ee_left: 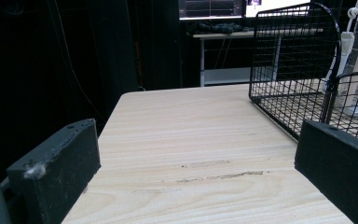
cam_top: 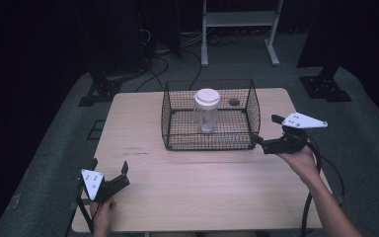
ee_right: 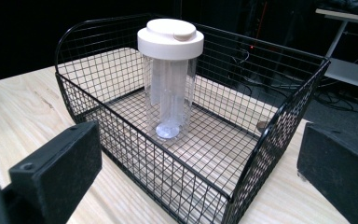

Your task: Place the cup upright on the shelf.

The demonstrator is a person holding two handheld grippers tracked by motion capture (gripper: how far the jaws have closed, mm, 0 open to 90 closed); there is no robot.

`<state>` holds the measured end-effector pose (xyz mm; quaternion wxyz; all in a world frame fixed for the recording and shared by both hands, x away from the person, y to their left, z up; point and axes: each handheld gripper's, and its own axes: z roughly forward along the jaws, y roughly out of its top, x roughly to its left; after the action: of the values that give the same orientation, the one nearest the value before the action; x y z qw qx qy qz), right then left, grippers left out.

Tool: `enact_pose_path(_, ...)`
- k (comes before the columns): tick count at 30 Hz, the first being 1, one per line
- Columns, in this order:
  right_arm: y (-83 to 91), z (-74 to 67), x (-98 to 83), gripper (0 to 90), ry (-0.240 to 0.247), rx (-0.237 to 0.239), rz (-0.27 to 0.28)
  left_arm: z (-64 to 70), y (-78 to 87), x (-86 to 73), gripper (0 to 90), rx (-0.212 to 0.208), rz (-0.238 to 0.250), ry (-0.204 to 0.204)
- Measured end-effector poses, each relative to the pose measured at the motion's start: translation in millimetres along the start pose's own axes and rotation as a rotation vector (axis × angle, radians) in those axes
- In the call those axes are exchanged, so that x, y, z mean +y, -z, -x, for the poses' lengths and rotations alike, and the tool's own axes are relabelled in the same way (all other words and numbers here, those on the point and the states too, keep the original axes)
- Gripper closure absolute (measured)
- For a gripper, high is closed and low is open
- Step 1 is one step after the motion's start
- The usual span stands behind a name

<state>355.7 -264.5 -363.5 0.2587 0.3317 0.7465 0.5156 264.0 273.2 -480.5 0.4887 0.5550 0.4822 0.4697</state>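
Observation:
A clear plastic jar with a white lid [cam_top: 207, 109] [ee_right: 170, 77] stands upright inside a black wire basket [cam_top: 171, 132] [ee_right: 121, 135] [ee_left: 284, 70] at the middle back of the wooden table [cam_top: 202, 182]. My right gripper [cam_top: 266, 131] [ee_right: 196, 186] hovers just off the basket's right front corner, jaws wide apart and empty, facing the jar. Near the table's front left, my left gripper [cam_top: 109, 169] [ee_left: 196, 177] is also open and holds nothing, low over bare wood with the basket ahead to its right.
A white metal stand [cam_top: 239, 24] and cables [cam_top: 158, 64] lie on the floor beyond the table. Black equipment bases [cam_top: 325, 86] flank the far corners. A small dark round mark [cam_top: 234, 102] sits on the tabletop behind the basket.

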Motion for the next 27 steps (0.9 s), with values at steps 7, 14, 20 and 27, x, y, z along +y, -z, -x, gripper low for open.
enact_pose_path(7, 8.3, -0.9, -7.5, 0.0, -0.002, 0.000, -0.002, 0.0, 0.0, 0.0, 0.0, 0.000, 0.000, 0.000)
enact_pose_path(14, 13.3, -2.2, -15.0, 0.0, -0.006, 0.001, 0.001, 0.1, 0.1, -0.1, 0.0, 0.000, 0.001, 0.000)
enact_pose_path(20, 17.4, -2.2, -19.9, 0.0, -0.015, -0.001, 0.000, 0.3, 0.1, -0.1, 0.0, 0.001, 0.001, 0.000)
enact_pose_path(27, 21.6, -2.8, -26.7, 0.0, -0.019, -0.004, 0.000, 0.3, 0.2, -0.1, 0.0, 0.002, 0.002, 0.000)
